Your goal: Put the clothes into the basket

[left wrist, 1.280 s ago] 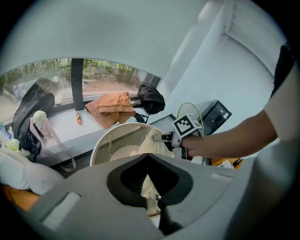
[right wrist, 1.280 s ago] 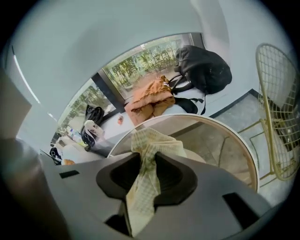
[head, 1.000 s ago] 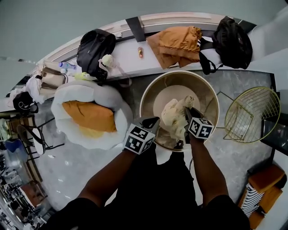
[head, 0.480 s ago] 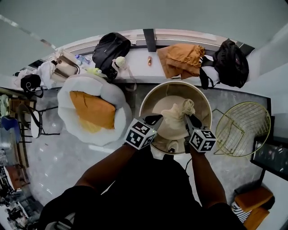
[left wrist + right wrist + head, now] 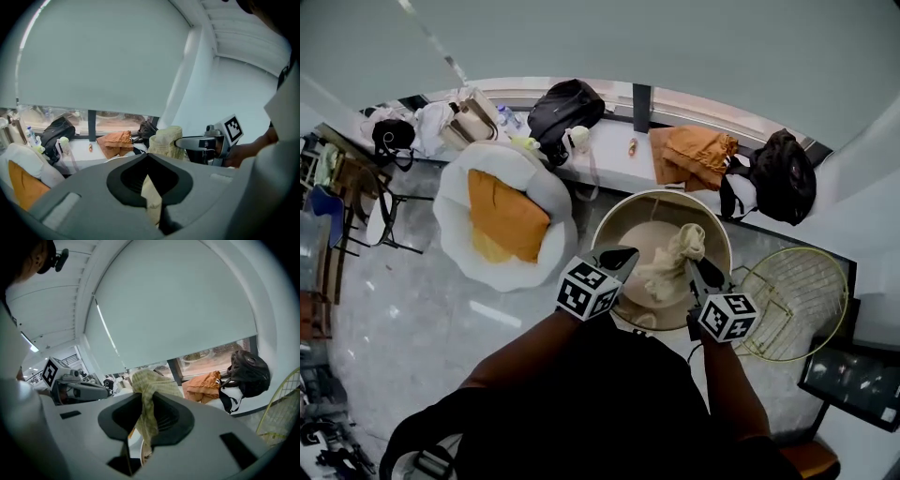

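Note:
A cream cloth (image 5: 673,260) hangs stretched between my two grippers above a round beige bin (image 5: 610,219). My left gripper (image 5: 621,257) is shut on the cloth's lower left part; in the left gripper view the cloth (image 5: 151,196) fills the gap between the jaws of that gripper (image 5: 148,159). My right gripper (image 5: 697,270) is shut on the bunched top end, and the cloth (image 5: 149,383) drapes over its jaws (image 5: 144,401). An orange garment (image 5: 694,155) lies on the white ledge behind the bin. A gold wire basket (image 5: 794,302) stands at the bin's right.
A white padded chair (image 5: 455,225) with an orange cushion (image 5: 502,214) stands left of the bin. Two black backpacks (image 5: 565,108) (image 5: 787,176) and a small orange item (image 5: 633,145) sit on the ledge (image 5: 609,150). Bags (image 5: 459,117) pile at the far left.
Both grippers have risen with the cream cloth, lifting it up out of the round bin. The cloth now hangs longer and thinner between them.

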